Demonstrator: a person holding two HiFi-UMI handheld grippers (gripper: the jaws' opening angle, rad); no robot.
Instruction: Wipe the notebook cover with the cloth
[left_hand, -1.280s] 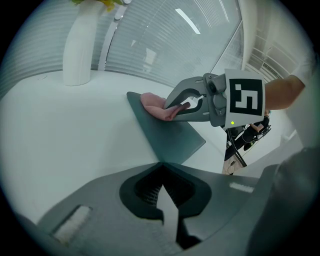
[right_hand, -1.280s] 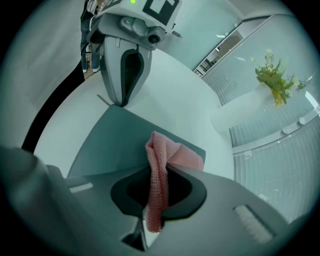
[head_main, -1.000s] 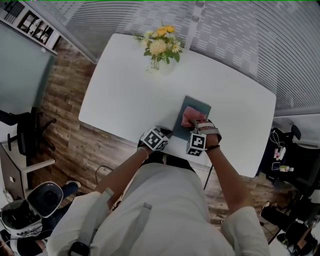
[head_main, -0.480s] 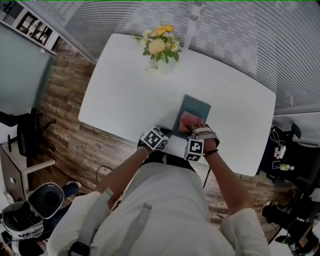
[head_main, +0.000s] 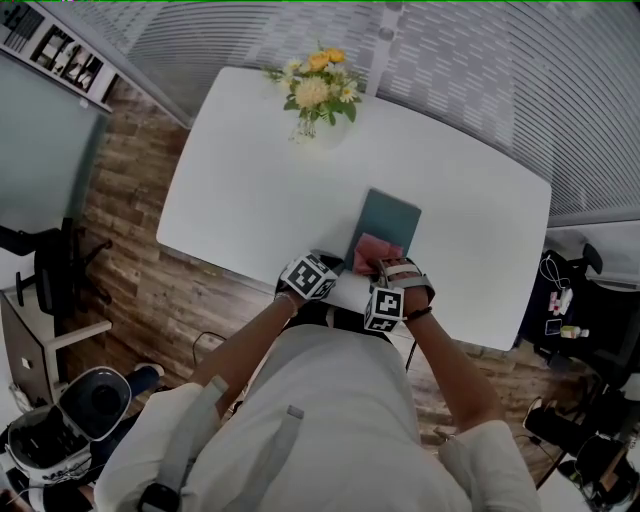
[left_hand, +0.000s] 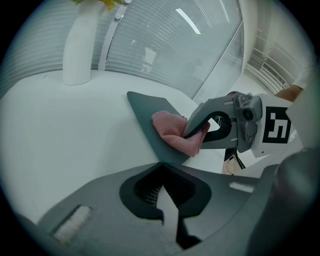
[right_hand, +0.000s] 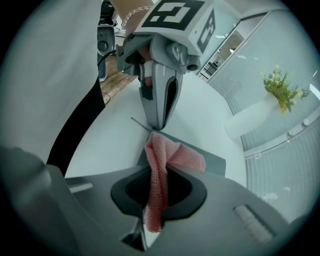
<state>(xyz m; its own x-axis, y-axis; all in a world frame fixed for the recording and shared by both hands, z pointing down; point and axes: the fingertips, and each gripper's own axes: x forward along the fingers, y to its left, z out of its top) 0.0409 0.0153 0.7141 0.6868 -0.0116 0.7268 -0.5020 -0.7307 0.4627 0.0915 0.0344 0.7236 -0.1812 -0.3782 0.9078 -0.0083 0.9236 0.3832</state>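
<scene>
A dark teal notebook (head_main: 392, 218) lies on the white table (head_main: 250, 190), close to its near edge. A pink cloth (head_main: 368, 252) sits bunched on the notebook's near end. My right gripper (head_main: 378, 262) is shut on the cloth (right_hand: 175, 155), which runs back between its jaws (right_hand: 156, 200) and rests on the cover (right_hand: 215, 162). My left gripper (head_main: 335, 265) is shut, its tips (right_hand: 157, 125) down at the notebook's near left corner. In the left gripper view the notebook (left_hand: 150, 107) reaches up to my jaws (left_hand: 162, 170), with the cloth (left_hand: 172, 129) under the right gripper (left_hand: 192, 131).
A white vase of yellow flowers (head_main: 318, 95) stands at the table's far left side. Wooden floor (head_main: 130, 250) lies to the left of the table. Bags and small items (head_main: 565, 310) sit on the floor at the right. My own body is against the table's near edge.
My right gripper has dragged the cloth along the cover toward me, from the notebook's middle to its near end. The left gripper has stayed in place.
</scene>
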